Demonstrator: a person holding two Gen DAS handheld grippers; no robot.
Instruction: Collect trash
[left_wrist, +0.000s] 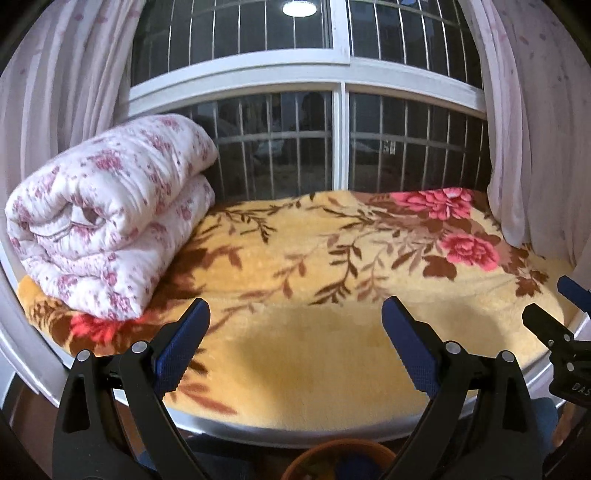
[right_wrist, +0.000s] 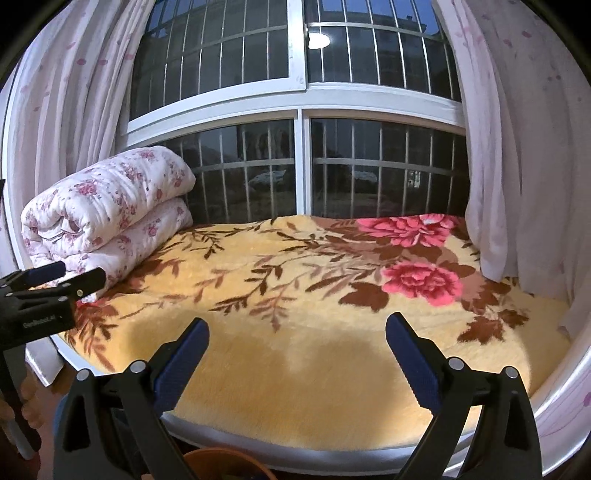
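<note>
Here both the left gripper (left_wrist: 295, 332) and right gripper (right_wrist: 297, 352) hang wide open and empty over the blanket (left_wrist: 332, 258), no trash shows on it, so sweep low for scraps before committing toward the orange bin (left_wrist: 340, 459) below.

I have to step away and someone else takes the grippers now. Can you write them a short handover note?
Left gripper: open, nothing between its fingers.
Right gripper: open, also empty.
Both point over the yellow floral blanket on the window seat; a folded quilt lies at its left end.
An orange bin sits below the seat's front edge, only its rim in view; contents cannot be told.
No trash shows on the blanket in either view, so collecting looks done here. Left: check elsewhere for trash.
</note>
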